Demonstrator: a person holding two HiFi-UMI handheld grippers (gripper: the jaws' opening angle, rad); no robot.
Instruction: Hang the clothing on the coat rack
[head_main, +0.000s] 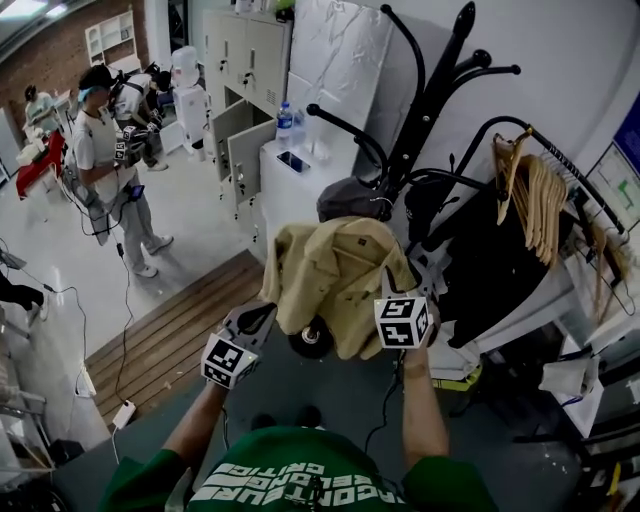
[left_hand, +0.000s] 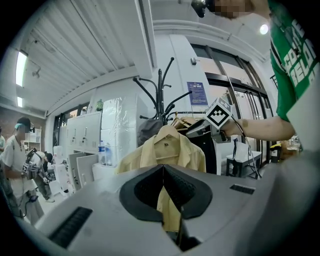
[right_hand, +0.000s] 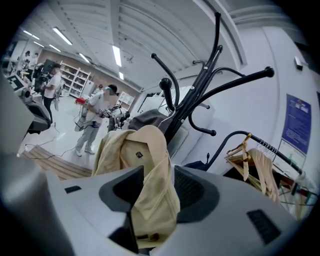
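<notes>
A beige shirt (head_main: 335, 285), a black coat rack (head_main: 430, 105), a green white-lettered T-shirt (head_main: 300, 472).

The coat rack (head_main: 432, 100) is spreading its black curved arms above and to both sides of the tan shirt (head_main: 335, 270), crowding any way up between them, and a dark grey garment (head_main: 350, 198) is hanging on the rack just behind the shirt. A clothes rail (head_main: 565, 165) packed with wooden hangers (head_main: 535, 195) is closing off the right; a white cabinet (head_main: 275, 205) is standing just left of the rack. Bare floor (head_main: 190, 225) is lying open further left, with a person (head_main: 100, 150) standing well apart.
</notes>
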